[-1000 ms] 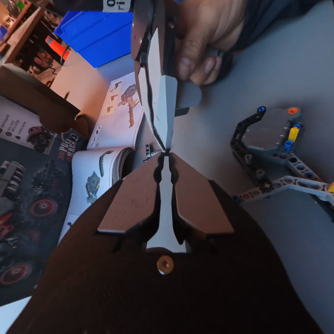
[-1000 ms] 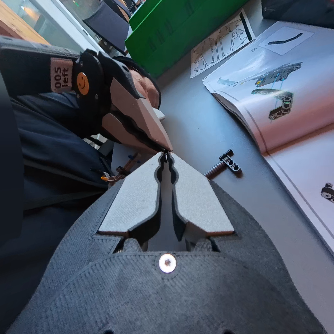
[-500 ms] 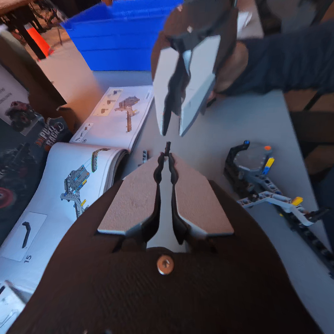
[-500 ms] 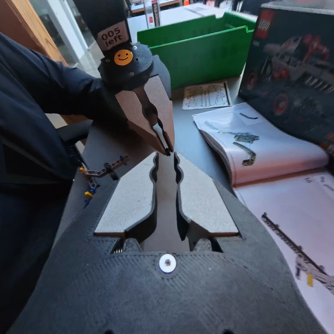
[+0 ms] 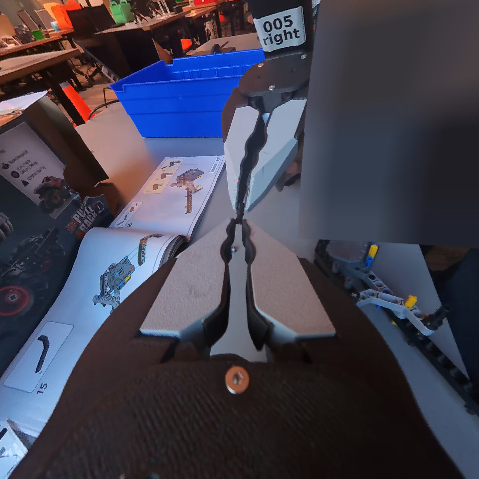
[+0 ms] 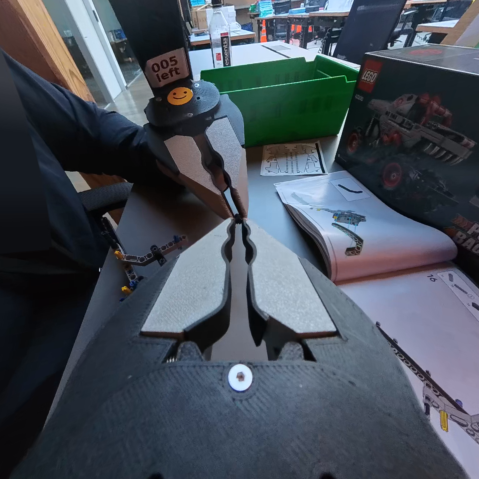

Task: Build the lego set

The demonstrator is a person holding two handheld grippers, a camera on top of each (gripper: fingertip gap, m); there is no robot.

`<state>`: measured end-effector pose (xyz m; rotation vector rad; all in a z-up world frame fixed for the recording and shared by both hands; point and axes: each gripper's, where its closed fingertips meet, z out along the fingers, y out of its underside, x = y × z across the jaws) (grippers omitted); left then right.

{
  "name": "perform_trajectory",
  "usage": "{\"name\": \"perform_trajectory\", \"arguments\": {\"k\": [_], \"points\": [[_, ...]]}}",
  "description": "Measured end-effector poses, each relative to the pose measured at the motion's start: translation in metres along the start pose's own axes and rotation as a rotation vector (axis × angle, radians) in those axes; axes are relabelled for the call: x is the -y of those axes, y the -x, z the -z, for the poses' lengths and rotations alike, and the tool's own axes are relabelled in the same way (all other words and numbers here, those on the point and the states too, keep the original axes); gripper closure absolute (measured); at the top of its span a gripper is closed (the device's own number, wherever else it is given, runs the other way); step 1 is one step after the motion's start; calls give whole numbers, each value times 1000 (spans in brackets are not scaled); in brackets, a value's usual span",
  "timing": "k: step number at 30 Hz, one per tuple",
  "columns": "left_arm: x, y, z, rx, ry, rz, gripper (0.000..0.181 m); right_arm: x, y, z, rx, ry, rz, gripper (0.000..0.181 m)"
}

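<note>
My left gripper (image 5: 237, 223) and my right gripper (image 5: 241, 206) meet tip to tip above the grey table. Both are shut on one small black Lego piece (image 5: 240, 212) held between them. In the right wrist view the right gripper (image 6: 238, 222) points up at the left gripper (image 6: 237, 213), with the black piece (image 6: 238, 219) at the joint. The piece is mostly hidden by the fingertips. The partly built grey and black frame (image 5: 375, 298) with yellow and blue pins lies on the table to the right; it also shows in the right wrist view (image 6: 150, 255).
An open instruction booklet (image 5: 181, 186) lies under the grippers; it also shows in the right wrist view (image 6: 363, 233). The Lego box (image 6: 414, 129), a green bin (image 6: 285, 103), a sticker sheet (image 6: 293, 160) and a water bottle (image 6: 220, 39) stand behind. A blue bin (image 5: 181, 103) stands at the far edge. The grippers are tip to tip, or close to it.
Half a second ago the right gripper was open and apart from the left, which held the piece alone. Now both have risen, the tips meet again and the right has shut on it.
</note>
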<state>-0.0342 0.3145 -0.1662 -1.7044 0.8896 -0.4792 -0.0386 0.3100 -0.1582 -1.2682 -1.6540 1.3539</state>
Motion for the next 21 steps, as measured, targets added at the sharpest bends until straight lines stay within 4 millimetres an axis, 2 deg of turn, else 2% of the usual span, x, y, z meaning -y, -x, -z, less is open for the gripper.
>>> {"name": "perform_trajectory", "arguments": {"k": [8, 13, 14, 18, 21], "points": [[0, -1, -2, 0, -3, 13, 178, 1, 0, -1, 10, -12, -27, 179], [-1, -1, -4, -13, -1, 50, 178, -4, -2, 1, -24, 39, 34, 179], [-4, -1, -5, -20, 17, 62, 178, -7, -4, 2, -32, 63, 30, 179], [-28, 15, -11, 25, 104, 82, 181, -18, -37, 19, -171, 112, -15, 179], [-45, 32, -19, 73, 241, 72, 177, -36, -47, 27, -187, 190, -76, 180]]}}
